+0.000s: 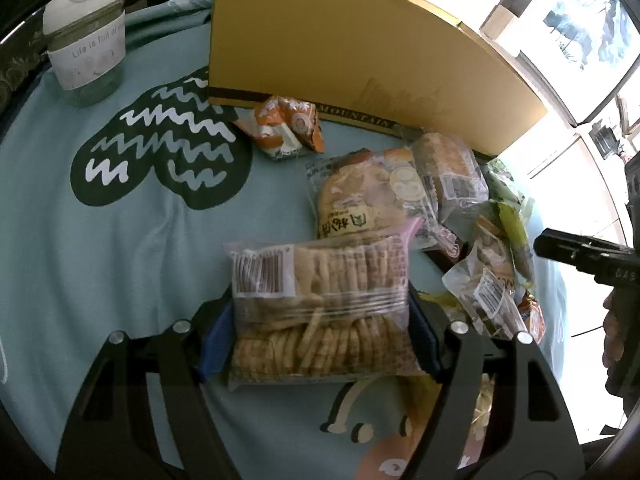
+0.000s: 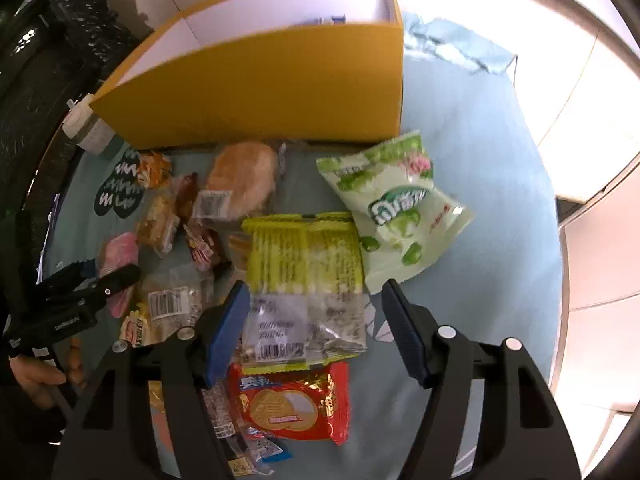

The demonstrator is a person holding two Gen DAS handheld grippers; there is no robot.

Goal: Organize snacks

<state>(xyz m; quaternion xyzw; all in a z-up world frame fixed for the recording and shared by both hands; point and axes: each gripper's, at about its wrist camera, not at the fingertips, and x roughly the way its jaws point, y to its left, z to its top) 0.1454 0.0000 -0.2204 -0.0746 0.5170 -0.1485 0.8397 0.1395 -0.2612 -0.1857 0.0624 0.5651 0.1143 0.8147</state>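
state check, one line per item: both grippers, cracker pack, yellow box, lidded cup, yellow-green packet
left gripper: shut on the cracker pack
clear plastic pack of crackers: clamped between the blue fingers, over the cloth
right gripper: open, fingers not pressing anything
yellow-green foil packet: lying flat between the right fingers, ungripped
yellow cardboard box: open-topped, upright
clear glass cup with white lid: upright, lid on

Lidded cup [image 1: 86,36] (upright) stands on the patterned blue cloth [image 1: 120,248].
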